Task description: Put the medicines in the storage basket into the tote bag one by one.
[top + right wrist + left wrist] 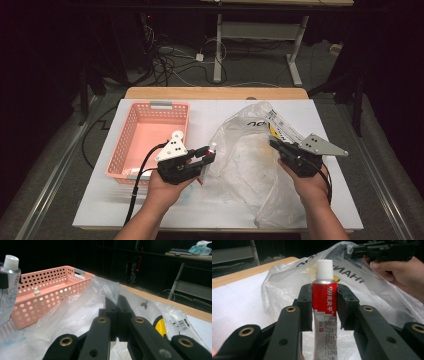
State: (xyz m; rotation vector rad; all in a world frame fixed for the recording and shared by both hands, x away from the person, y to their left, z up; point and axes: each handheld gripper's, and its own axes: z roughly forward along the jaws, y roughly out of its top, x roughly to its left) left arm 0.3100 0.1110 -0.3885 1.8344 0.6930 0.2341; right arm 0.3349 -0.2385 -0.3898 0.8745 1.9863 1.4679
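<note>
A red and silver ointment tube (324, 302) with a white cap stands upright between the jaws of my left gripper (324, 290), which is shut on it. In the high view this gripper (209, 154) holds the tube (212, 147) just right of the pink perforated basket (150, 132), at the left edge of a crumpled clear plastic bag (245, 160). My right gripper (274, 143) is shut on a fold of the bag's film (110, 288), lifting it at the bag's right side. The jaws of the right gripper (116, 301) are pressed together on the film.
The basket (50, 287) holds a small white item (37, 291). A yellow-tipped object (160, 326) lies inside the bag. The white board (150, 210) covers a wooden table (215, 93). Beyond it are floor cables and a desk frame (260, 35).
</note>
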